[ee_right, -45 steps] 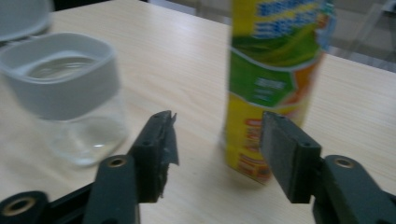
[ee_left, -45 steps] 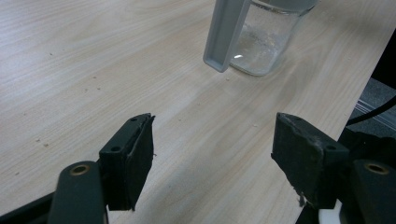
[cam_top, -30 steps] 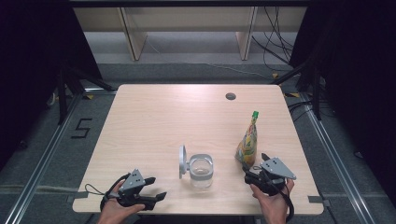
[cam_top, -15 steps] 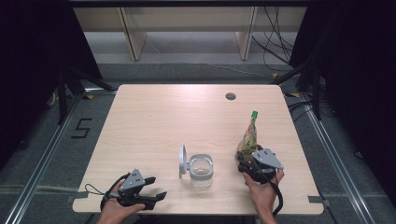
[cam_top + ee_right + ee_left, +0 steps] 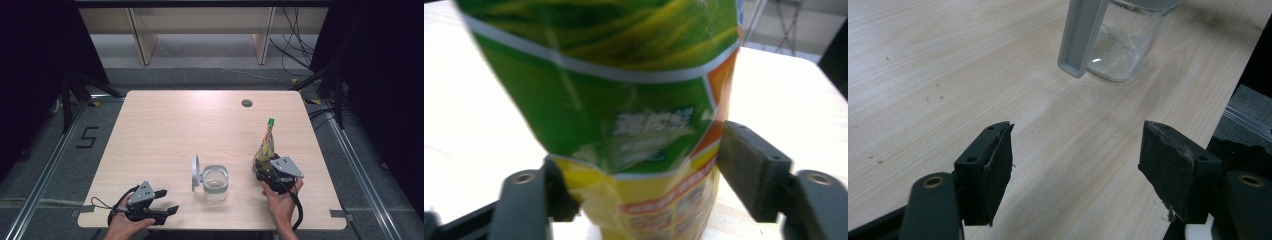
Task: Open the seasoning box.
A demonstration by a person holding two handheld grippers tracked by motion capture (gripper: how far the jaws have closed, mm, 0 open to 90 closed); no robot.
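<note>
A: The green and yellow stand-up pouch with a green cap (image 5: 265, 145) stands upright near the right edge of the pale wooden table (image 5: 165, 130). The right gripper (image 5: 266, 169) is at its base, jaws spread on either side of the pouch, not yet closed on it.

B: And the left gripper (image 5: 167, 201)?

A: It rests near the front edge, jaws wide apart, gripping nothing, aimed toward the clear glass jar with a grey hinged lid (image 5: 214, 182), which sits open mid-table.

The high camera looked forward and down over my desk (image 5: 165, 130). My left tool's camera faced the jar (image 5: 1128, 40) low and near; my right tool's pressed close against the pouch (image 5: 624, 100).
</note>
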